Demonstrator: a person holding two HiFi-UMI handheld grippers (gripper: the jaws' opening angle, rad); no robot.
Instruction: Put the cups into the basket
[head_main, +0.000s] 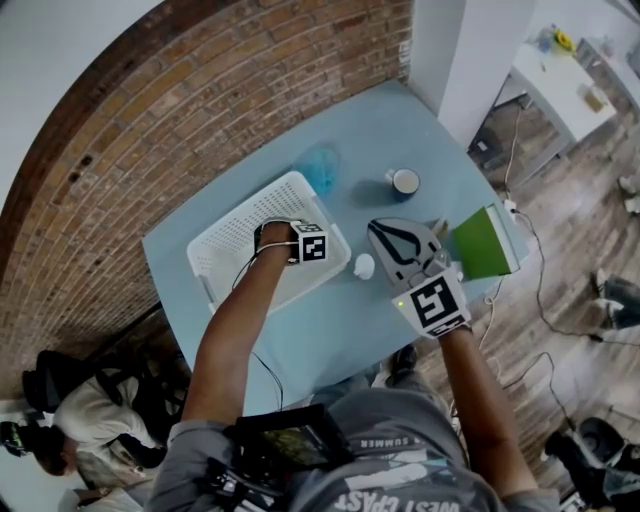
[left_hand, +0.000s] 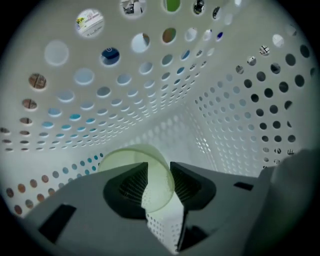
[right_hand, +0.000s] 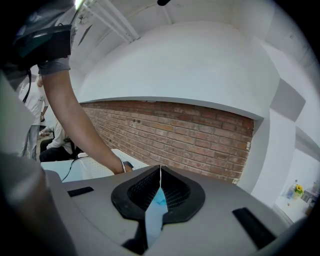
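Note:
A white perforated basket (head_main: 228, 232) stands on the light blue table (head_main: 330, 330). My left gripper (head_main: 274, 232) reaches down inside it. In the left gripper view, a pale green translucent cup (left_hand: 127, 156) lies in the basket (left_hand: 150, 75) with its rim between the jaws of the left gripper (left_hand: 159, 175). These jaws stand apart and do not press on it. A blue translucent cup (head_main: 320, 168) and a dark blue mug (head_main: 404, 182) stand on the table beyond the basket. My right gripper (head_main: 402, 243) hovers to the right of the basket, shut and empty, and its jaws (right_hand: 160, 170) meet at the tips.
A small white object (head_main: 364, 266) lies between the basket and the right gripper. A green box-like thing (head_main: 482, 243) sits at the table's right edge. A brick wall (head_main: 200, 110) runs behind the table. A person (head_main: 80, 420) sits on the floor at the lower left.

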